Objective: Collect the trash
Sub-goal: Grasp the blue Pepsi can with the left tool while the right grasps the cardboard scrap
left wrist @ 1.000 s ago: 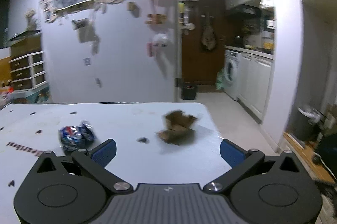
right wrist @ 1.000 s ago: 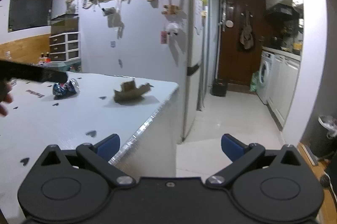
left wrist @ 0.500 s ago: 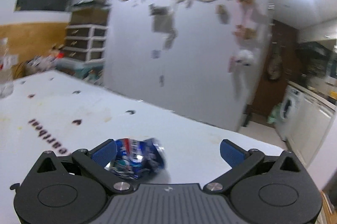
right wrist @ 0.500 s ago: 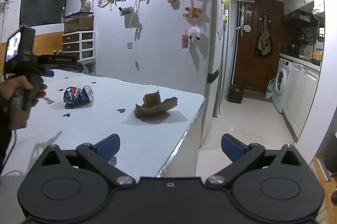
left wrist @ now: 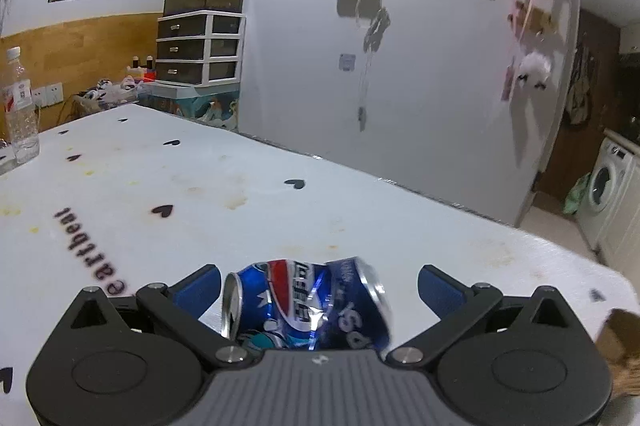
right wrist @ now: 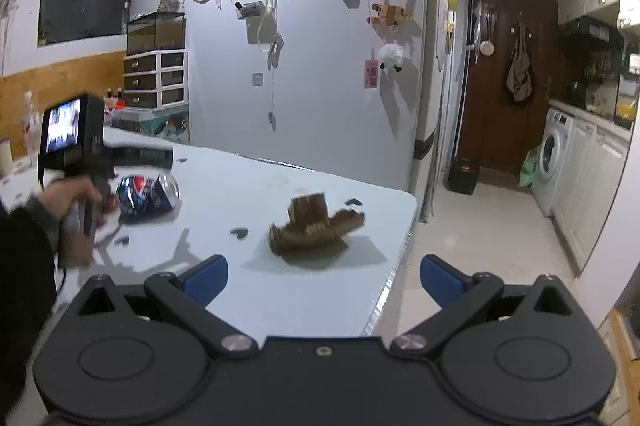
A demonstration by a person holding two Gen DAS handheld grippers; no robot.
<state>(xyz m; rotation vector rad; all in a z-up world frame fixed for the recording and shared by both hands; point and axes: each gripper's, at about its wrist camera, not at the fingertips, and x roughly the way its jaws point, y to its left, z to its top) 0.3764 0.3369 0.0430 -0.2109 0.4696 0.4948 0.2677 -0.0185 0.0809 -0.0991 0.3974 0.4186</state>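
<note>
Blue crushed can (left wrist: 308,306) lies between the left gripper's (left wrist: 318,286) spread jaws, ungrasped; brown cardboard scrap (right wrist: 316,226) waits at twelve o'clock of the right gripper (right wrist: 322,276), jaws likewise apart. Nothing collected yet.

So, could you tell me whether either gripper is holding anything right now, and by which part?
Nothing is held. The left gripper is open around the crushed can; the right gripper is open and empty.
</note>
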